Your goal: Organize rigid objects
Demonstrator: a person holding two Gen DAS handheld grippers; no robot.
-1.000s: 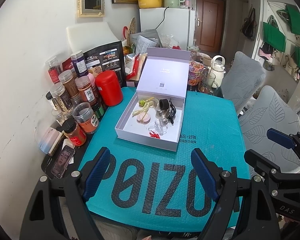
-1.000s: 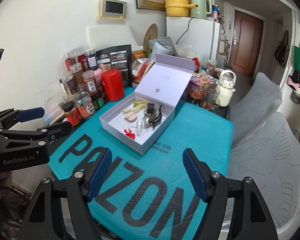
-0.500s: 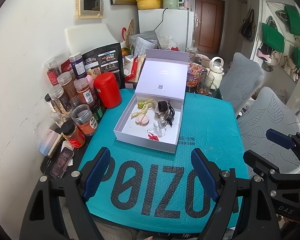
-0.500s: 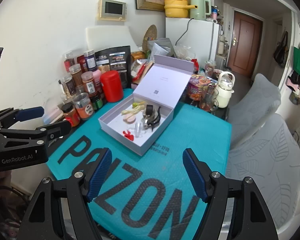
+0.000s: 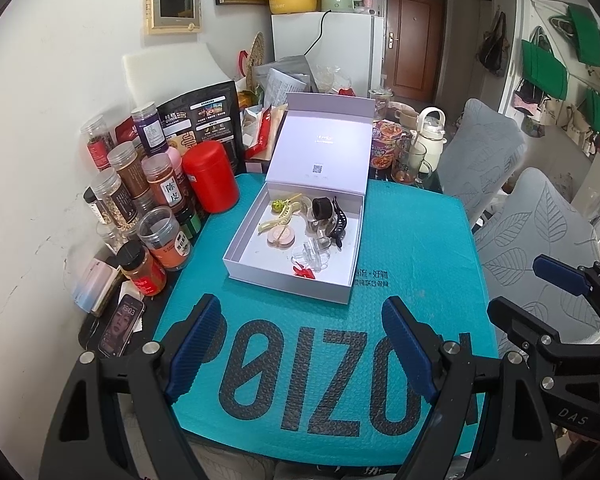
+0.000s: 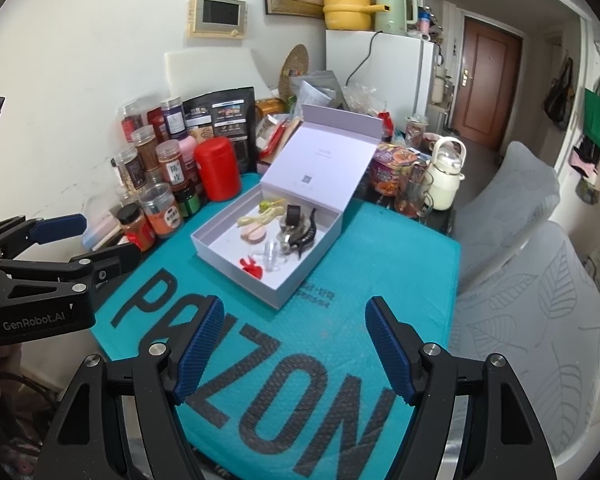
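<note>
An open lilac box (image 5: 236, 260) with its lid raised (image 5: 320, 152) stands on a teal padded mailer (image 5: 412, 240). Inside lie hair clips: a black claw clip (image 5: 338, 220), a clear one (image 5: 310, 254), a small red one (image 5: 302, 272), a yellow one (image 5: 278, 216) and a pink round piece (image 5: 280, 237). The box also shows in the right wrist view (image 6: 236, 260). My left gripper (image 5: 300, 344) is open and empty, near the mailer's front edge. My right gripper (image 6: 292, 348) is open and empty, also short of the box.
Several spice jars (image 5: 164, 236) and a red canister (image 5: 210, 176) crowd the left side by the wall. A phone (image 5: 120, 324) lies at the front left. A white kettle (image 5: 430, 136), a glass and a noodle cup stand behind the box. Grey chairs (image 5: 540, 232) are at right.
Both grippers have drawn back and up a little, so the box looks slightly farther. Nothing on the table has moved.
</note>
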